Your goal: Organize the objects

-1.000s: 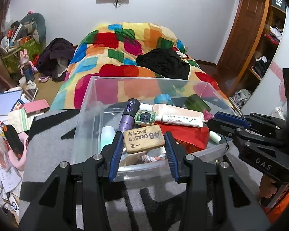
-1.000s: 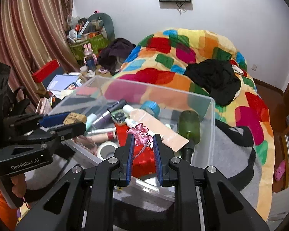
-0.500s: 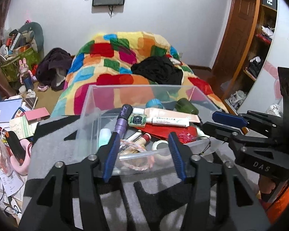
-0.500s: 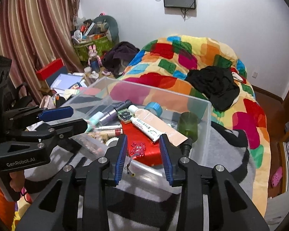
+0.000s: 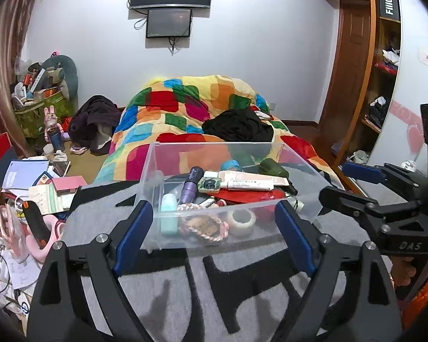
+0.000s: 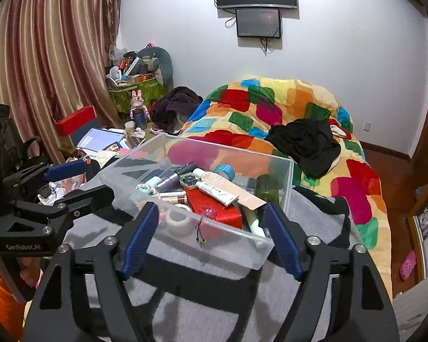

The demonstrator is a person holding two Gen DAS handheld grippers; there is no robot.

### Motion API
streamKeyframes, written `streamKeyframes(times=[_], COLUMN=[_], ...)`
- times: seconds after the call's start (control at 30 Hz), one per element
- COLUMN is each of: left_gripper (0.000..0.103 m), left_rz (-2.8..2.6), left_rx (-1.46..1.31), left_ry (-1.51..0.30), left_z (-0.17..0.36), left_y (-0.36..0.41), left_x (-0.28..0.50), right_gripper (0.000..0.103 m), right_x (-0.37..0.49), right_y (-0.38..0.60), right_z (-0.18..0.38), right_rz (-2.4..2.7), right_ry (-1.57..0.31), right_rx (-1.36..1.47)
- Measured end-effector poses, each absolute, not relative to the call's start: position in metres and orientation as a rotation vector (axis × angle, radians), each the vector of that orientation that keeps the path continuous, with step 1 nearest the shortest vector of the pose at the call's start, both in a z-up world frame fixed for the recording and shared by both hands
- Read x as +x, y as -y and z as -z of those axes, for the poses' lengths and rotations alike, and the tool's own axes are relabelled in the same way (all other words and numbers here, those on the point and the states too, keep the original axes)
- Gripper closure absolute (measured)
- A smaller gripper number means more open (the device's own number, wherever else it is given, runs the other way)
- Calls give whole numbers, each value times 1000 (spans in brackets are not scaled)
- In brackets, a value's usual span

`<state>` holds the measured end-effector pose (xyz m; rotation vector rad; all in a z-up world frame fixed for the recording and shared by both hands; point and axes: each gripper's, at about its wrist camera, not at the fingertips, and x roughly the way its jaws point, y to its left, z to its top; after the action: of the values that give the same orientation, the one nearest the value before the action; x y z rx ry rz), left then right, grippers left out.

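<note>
A clear plastic bin (image 5: 305, 168) stands on a grey and black blanket and holds several small items: a purple bottle (image 5: 189, 189), a white tube (image 5: 249, 184), a tape roll (image 5: 242, 219), a red pouch (image 6: 214, 208) and a pink charm (image 6: 207, 210). The bin also shows in the right wrist view (image 6: 288, 176). My left gripper (image 5: 212, 232) is open and empty, just in front of the bin's near wall. My right gripper (image 6: 211, 236) is open and empty, at the bin's near corner. The eraser block lies low in the bin, seen dimly through the wall (image 5: 198, 223).
A bed with a colourful quilt (image 5: 191, 108) and black clothes (image 5: 236, 126) lies behind the bin. Books and clutter (image 5: 28, 176) crowd the floor at left. A wooden shelf unit (image 5: 382, 65) stands at right. Curtains (image 6: 42, 57) hang at left.
Both grippers have opened and pulled back from the bin. The left let go of the eraser block and the right let go of the pink charm; both now lie in the bin.
</note>
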<state>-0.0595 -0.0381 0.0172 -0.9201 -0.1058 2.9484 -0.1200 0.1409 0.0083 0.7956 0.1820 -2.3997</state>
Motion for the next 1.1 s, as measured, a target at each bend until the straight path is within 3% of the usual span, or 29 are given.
streamKeyframes(times=[0.2,1.1], left_gripper=[15,15], left_rz=[-2942,-2951], left_rx=[-940,-923], left_ry=[168,164], left_z=[-6,-5], left_y=[43,33], left_x=[-51,-42], right_gripper=[22,22], right_x=[-110,-101], right_y=[-143,-147], right_z=[1,5], right_rz=[2406,2402], right_ry=[-202,-167], right_rx=[796,804])
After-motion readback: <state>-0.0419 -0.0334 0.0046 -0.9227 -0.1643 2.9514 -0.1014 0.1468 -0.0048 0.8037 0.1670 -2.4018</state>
